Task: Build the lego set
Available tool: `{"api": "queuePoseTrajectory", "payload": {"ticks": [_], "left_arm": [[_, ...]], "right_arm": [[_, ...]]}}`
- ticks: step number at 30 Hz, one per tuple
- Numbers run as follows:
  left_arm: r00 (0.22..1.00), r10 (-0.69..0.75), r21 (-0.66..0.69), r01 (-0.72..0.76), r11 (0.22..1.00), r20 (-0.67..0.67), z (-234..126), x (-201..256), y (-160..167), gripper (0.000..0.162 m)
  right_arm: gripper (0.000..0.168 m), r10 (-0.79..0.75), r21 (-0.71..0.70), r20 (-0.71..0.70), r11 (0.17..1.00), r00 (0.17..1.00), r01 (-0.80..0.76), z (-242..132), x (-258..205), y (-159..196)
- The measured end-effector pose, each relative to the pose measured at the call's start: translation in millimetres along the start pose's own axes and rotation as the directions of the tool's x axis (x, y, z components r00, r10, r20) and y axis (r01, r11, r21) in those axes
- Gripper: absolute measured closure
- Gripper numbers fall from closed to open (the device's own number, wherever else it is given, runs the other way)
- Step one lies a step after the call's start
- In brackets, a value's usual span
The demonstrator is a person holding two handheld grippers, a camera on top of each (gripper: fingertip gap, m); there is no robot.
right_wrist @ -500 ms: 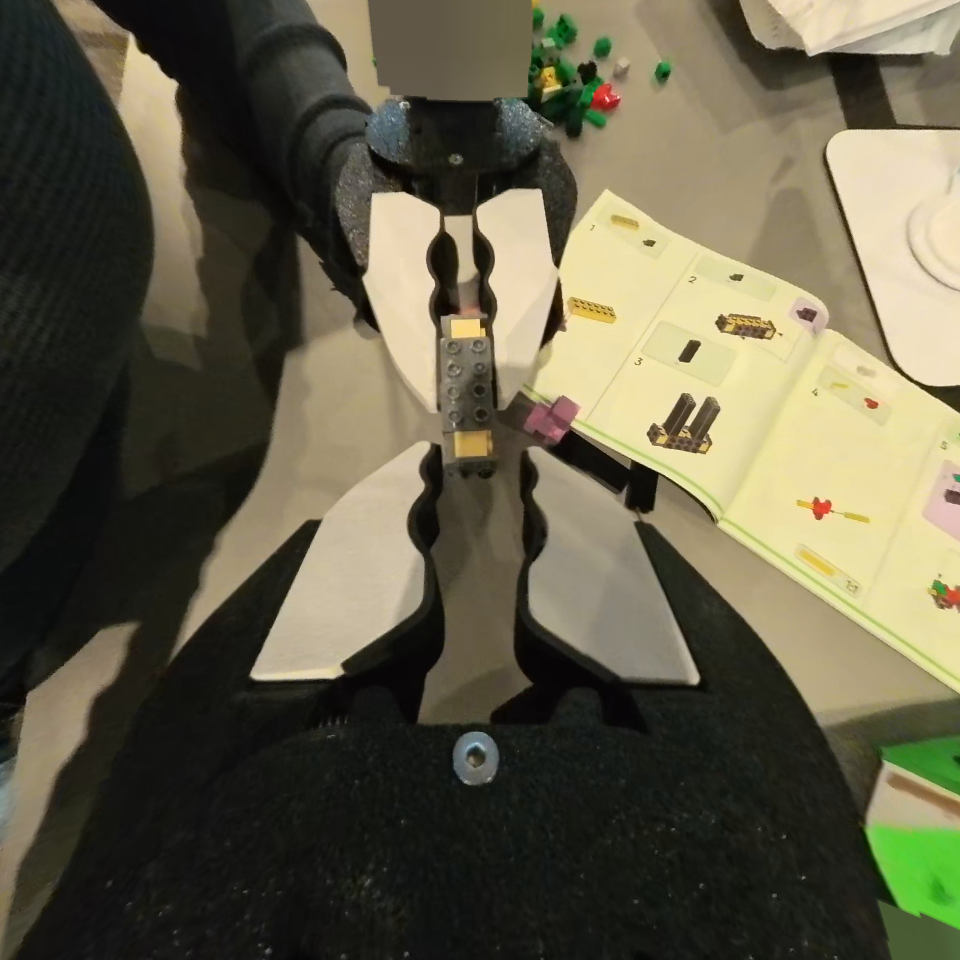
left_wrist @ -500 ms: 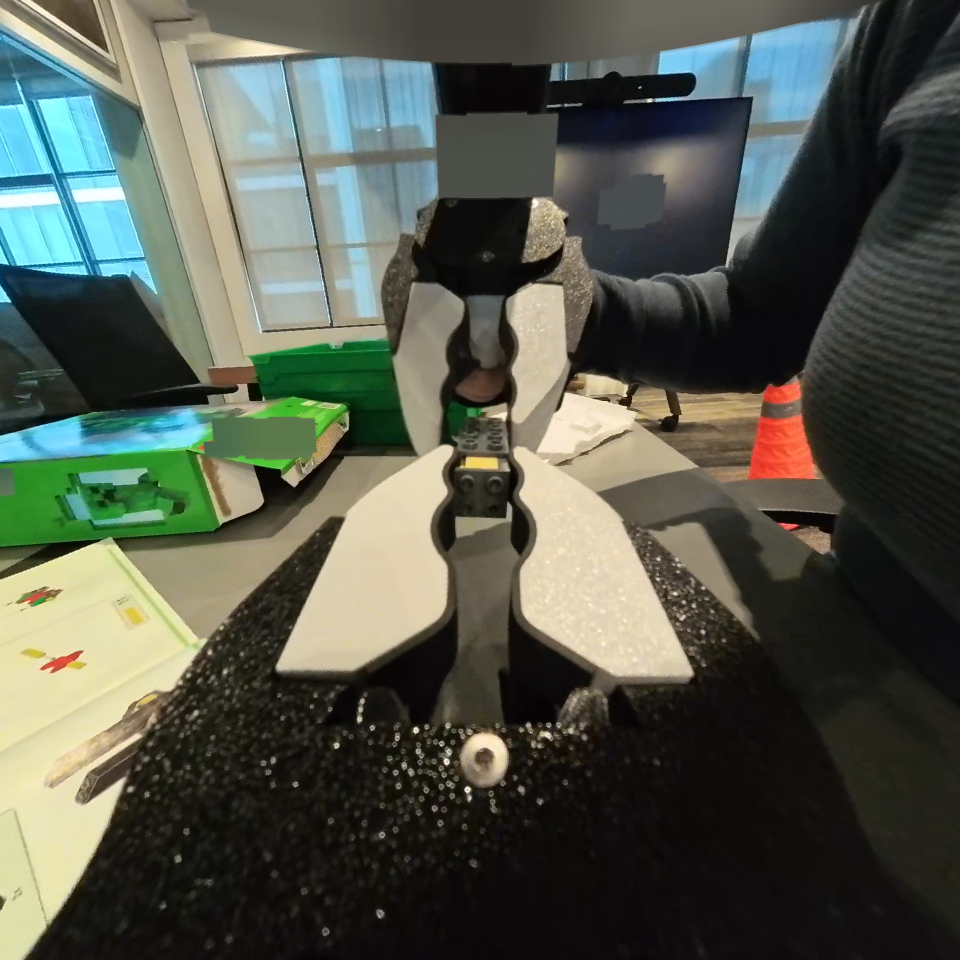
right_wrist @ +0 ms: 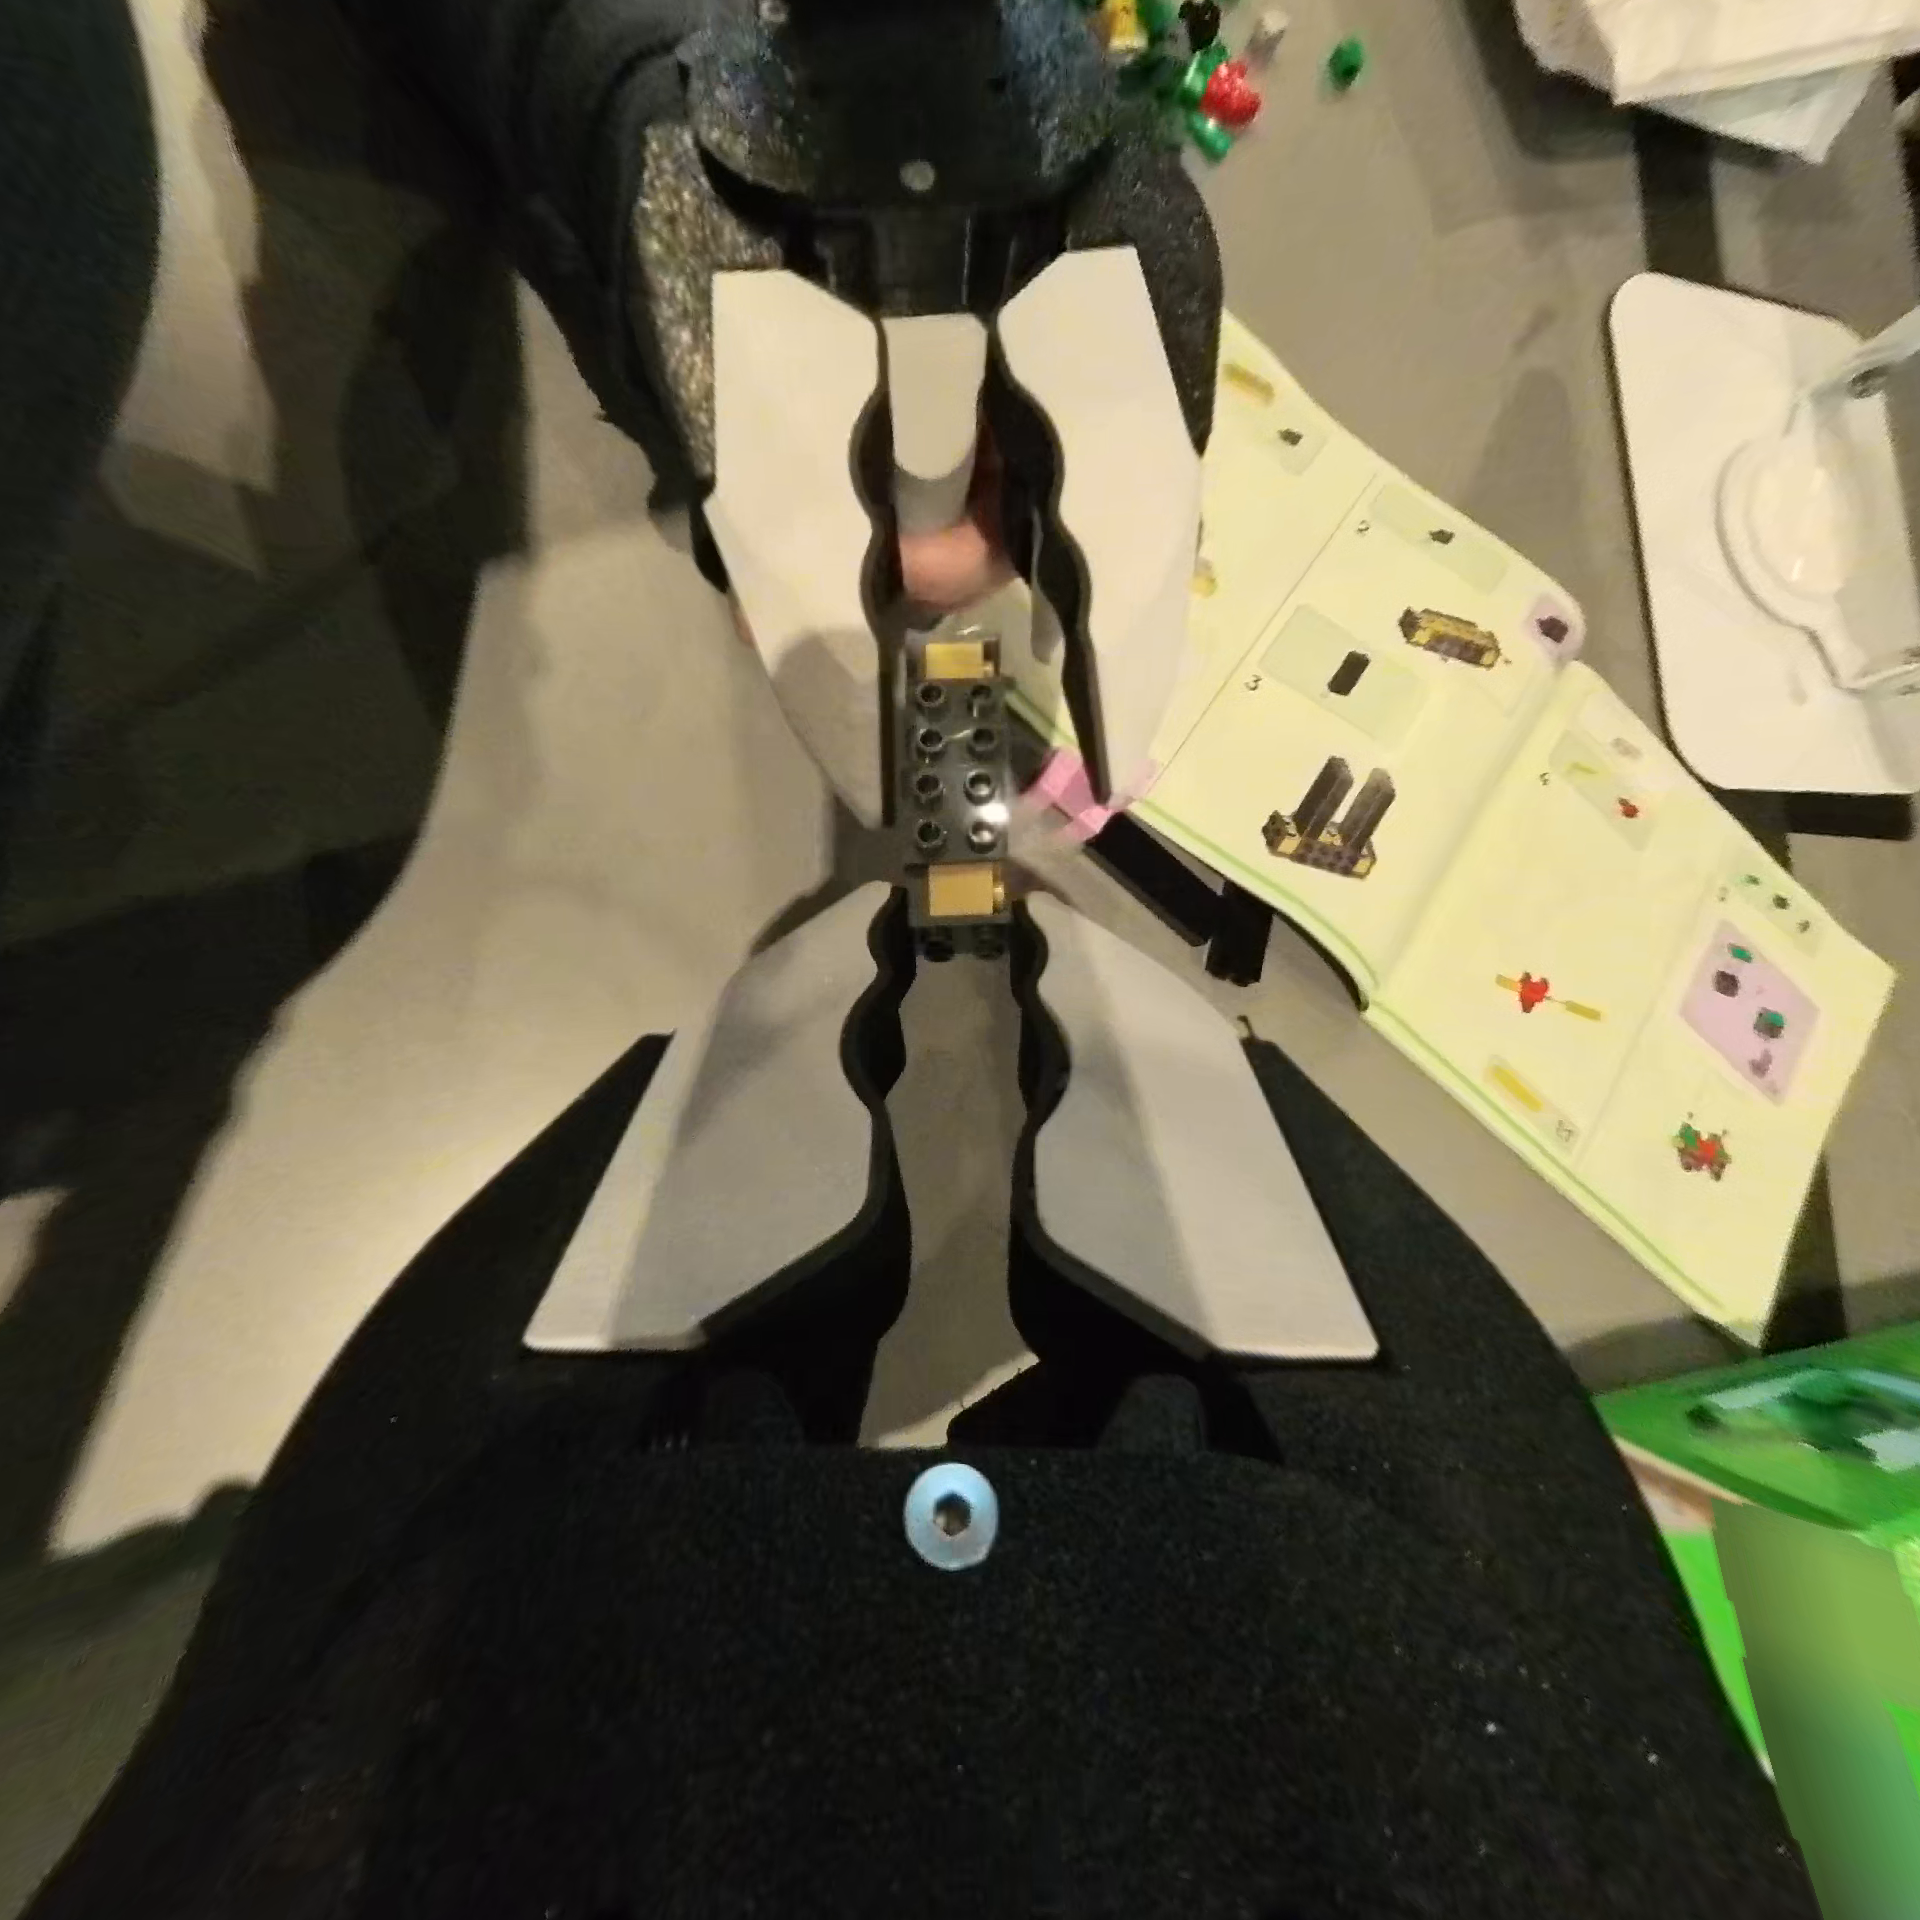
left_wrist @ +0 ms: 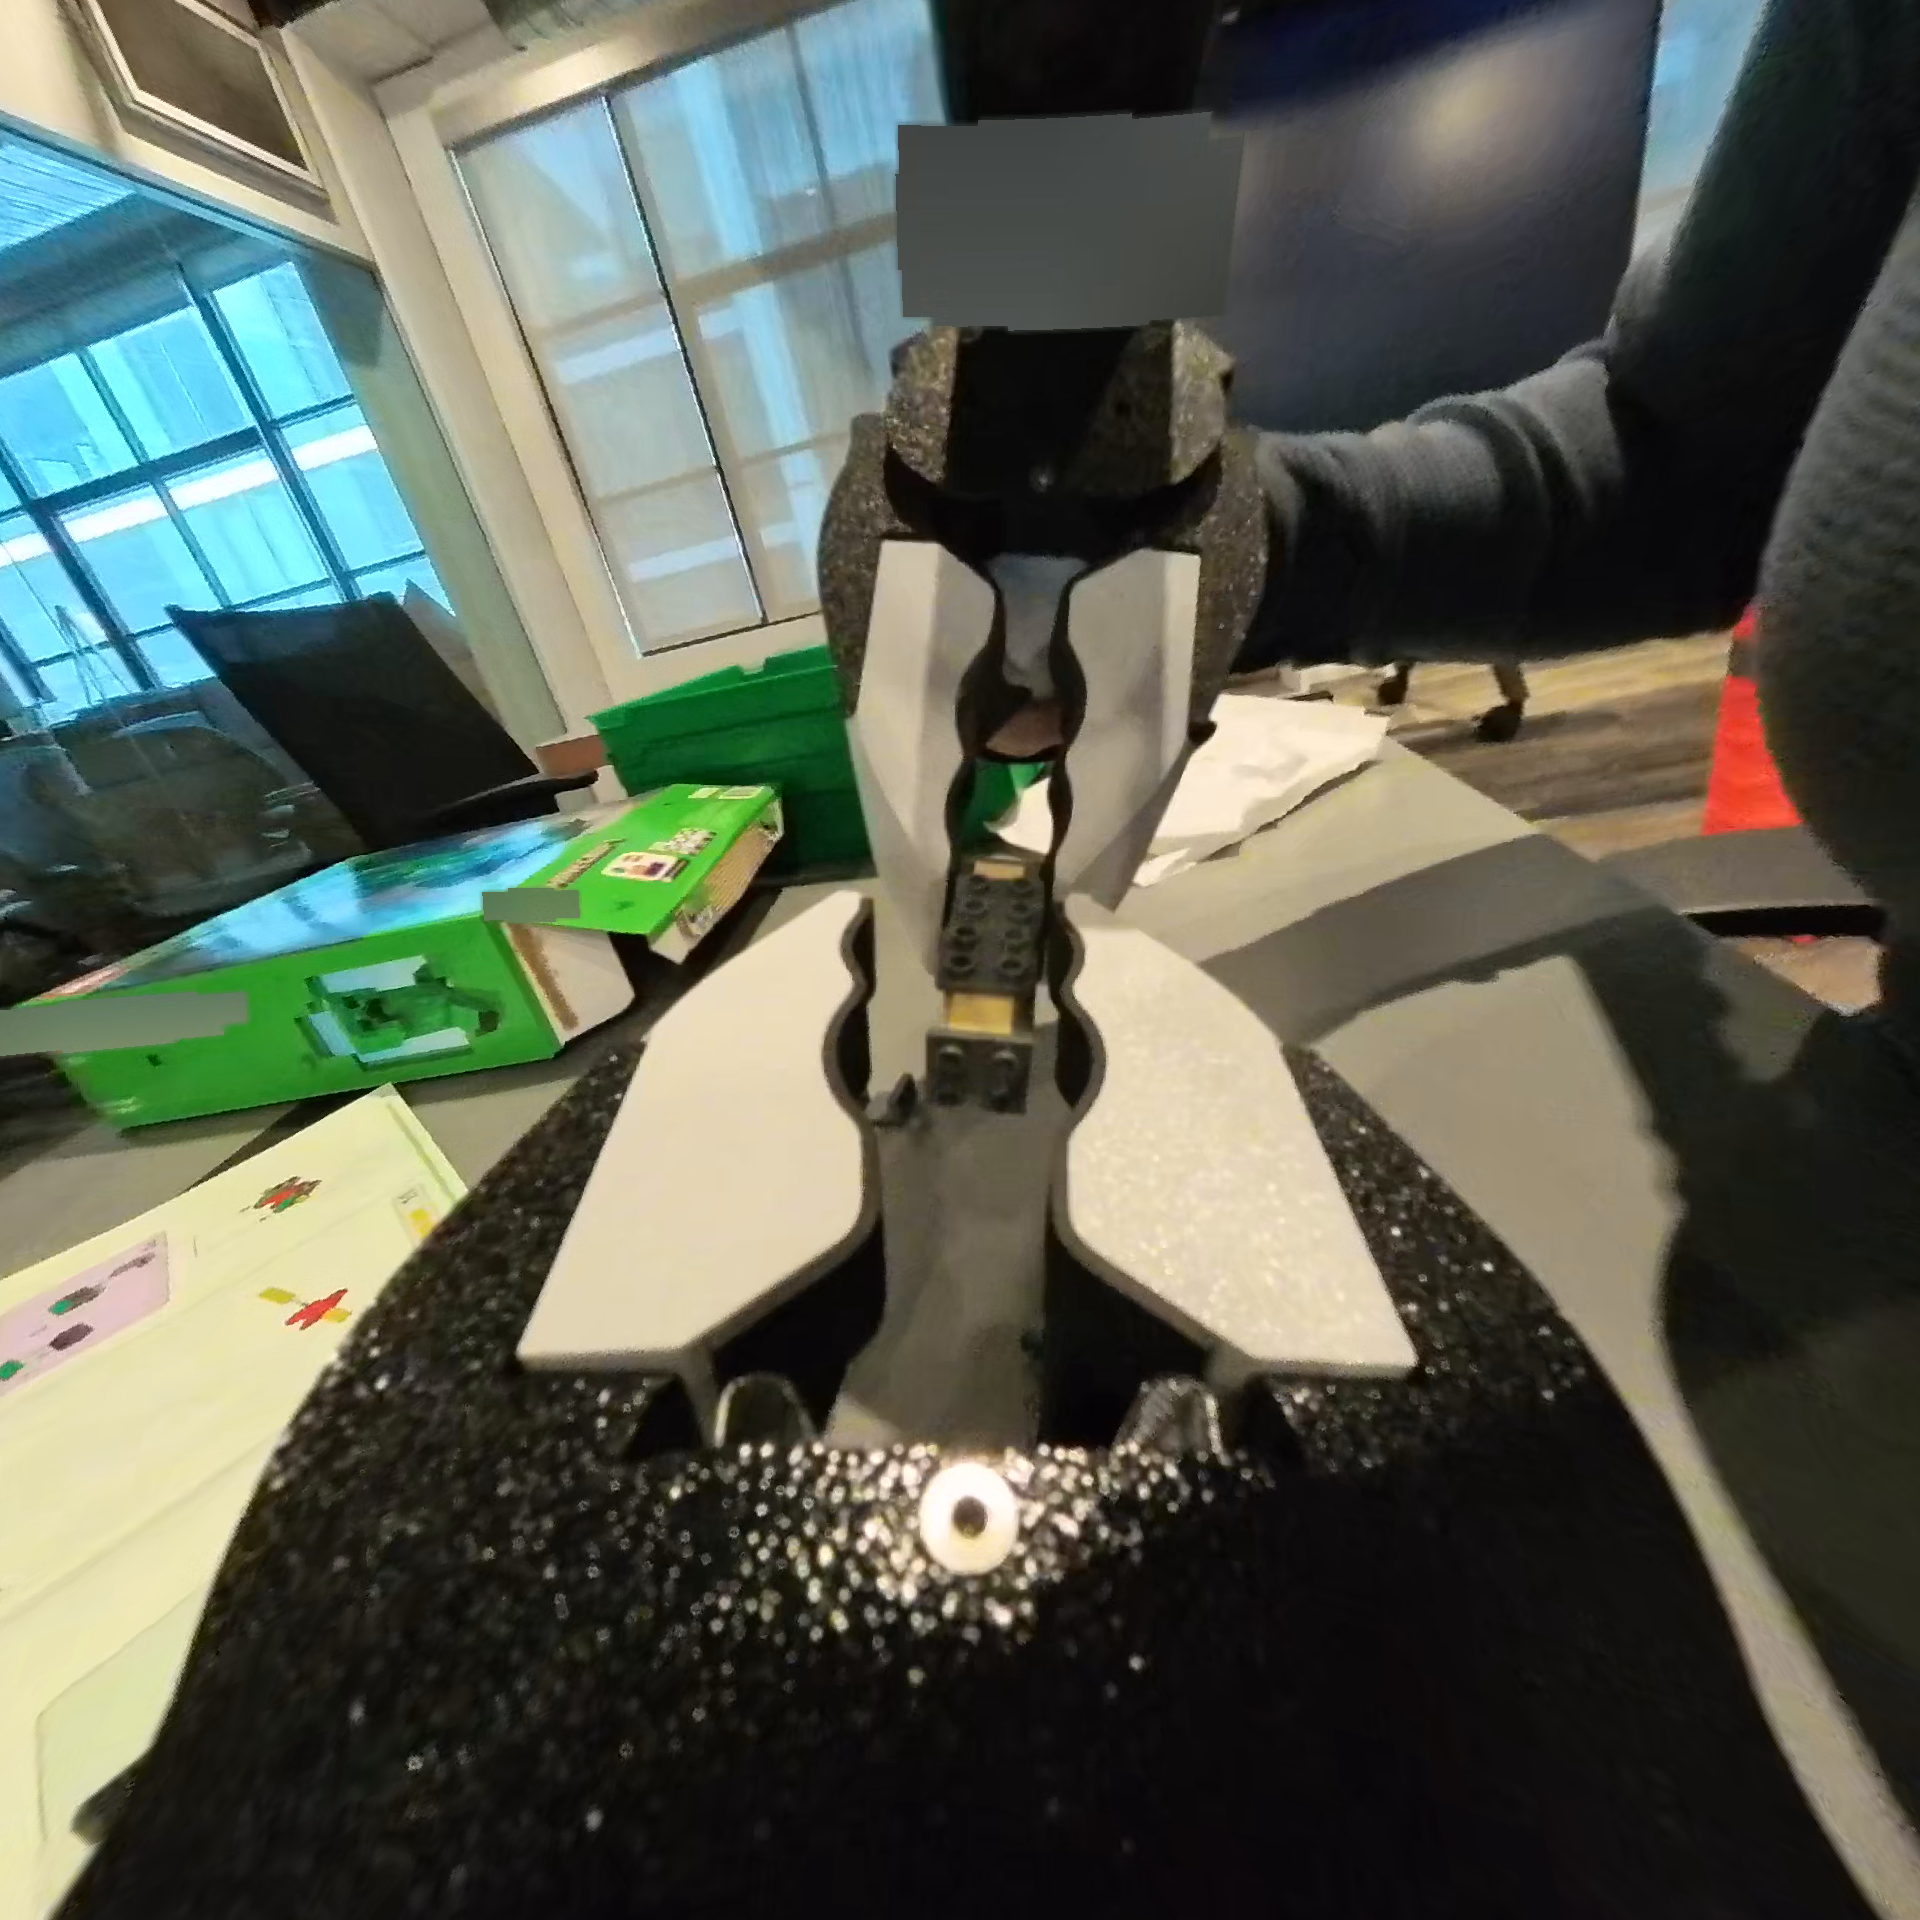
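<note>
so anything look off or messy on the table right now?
Mostly tidy. The green set box has a torn-open end flap, and loose bricks lie scattered beyond the open instruction booklet. The grey-and-tan assembly sits straight between both grippers.

An office: tall grid windows (left_wrist: 665,343), glass partition (left_wrist: 187,436), black office chair (left_wrist: 353,707), dark monitor (left_wrist: 1455,187) behind the grey surface (left_wrist: 1403,862).
</note>
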State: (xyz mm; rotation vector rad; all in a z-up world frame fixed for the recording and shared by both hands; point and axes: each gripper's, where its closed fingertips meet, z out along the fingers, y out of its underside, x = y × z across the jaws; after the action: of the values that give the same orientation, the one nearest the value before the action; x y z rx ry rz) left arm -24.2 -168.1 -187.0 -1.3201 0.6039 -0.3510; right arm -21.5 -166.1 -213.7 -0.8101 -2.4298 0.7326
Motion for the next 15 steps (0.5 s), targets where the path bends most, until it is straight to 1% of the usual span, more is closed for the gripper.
{"api": "queuePoseTrajectory", "payload": {"ticks": [3,6,10,15], "left_arm": [[0.999,0.032,-0.028,-0.032,0.999,-0.009,1.8,3.9,3.4,0.138],[0.999,0.033,-0.033,-0.034,0.999,-0.037,2.1,8.2,4.1,0.144],[0.998,-0.008,-0.054,0.004,0.999,-0.058,2.9,9.0,7.3,0.142],[0.998,-0.017,-0.068,0.012,0.998,-0.063,3.6,8.5,10.2,0.136]], "right_arm": [[0.151,0.039,-0.02,0.036,0.999,0.999,-0.038,2.2,-3.1,0.8],[0.151,0.055,-0.026,0.064,0.998,0.996,-0.053,4.0,-6.0,0.6],[0.151,0.034,-0.045,0.065,0.998,0.997,-0.031,4.8,-6.5,2.3],[0.151,0.06,-0.036,0.092,0.998,0.994,-0.057,4.4,-7.7,2.8]]}}
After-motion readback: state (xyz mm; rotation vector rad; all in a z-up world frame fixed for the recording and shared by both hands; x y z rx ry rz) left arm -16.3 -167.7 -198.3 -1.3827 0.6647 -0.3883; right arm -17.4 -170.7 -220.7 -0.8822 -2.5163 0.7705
